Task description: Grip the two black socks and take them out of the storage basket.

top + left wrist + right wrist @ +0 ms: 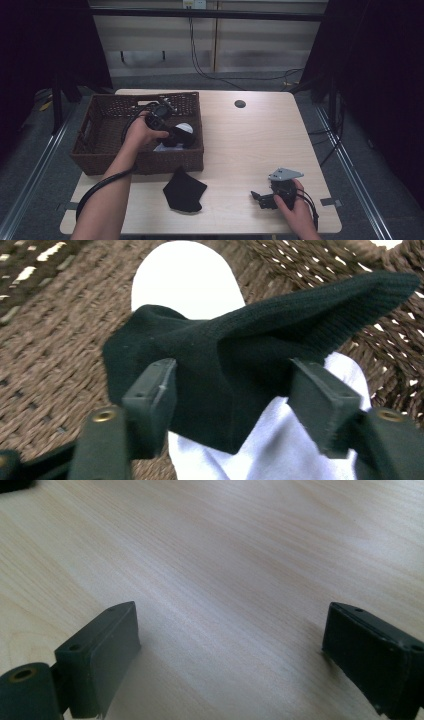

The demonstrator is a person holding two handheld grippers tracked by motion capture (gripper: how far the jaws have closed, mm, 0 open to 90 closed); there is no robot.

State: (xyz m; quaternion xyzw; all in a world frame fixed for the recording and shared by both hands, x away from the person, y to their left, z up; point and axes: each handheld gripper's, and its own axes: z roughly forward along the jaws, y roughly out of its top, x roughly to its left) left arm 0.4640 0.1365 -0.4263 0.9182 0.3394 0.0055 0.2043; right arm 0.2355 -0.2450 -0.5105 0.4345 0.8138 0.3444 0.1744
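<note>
Reaching into the wicker basket (95,150) at the desk's (240,145) left edge, the left gripper (167,131) hangs over a black sock (177,136) that lies on white cloth (184,128) near the basket's right wall; a second black sock (184,190) lies on the desk just outside the basket's near wall, and the right gripper (259,196) rests near the desk's near right corner. From the left gripper view, the black sock (240,355) sits between the two spread jaws, draped over the white cloth (280,450) on the woven basket (55,350) floor; whether the pads press it I cannot tell. From the right gripper view, the jaws stand wide apart over bare desk (225,570), holding nothing.
</note>
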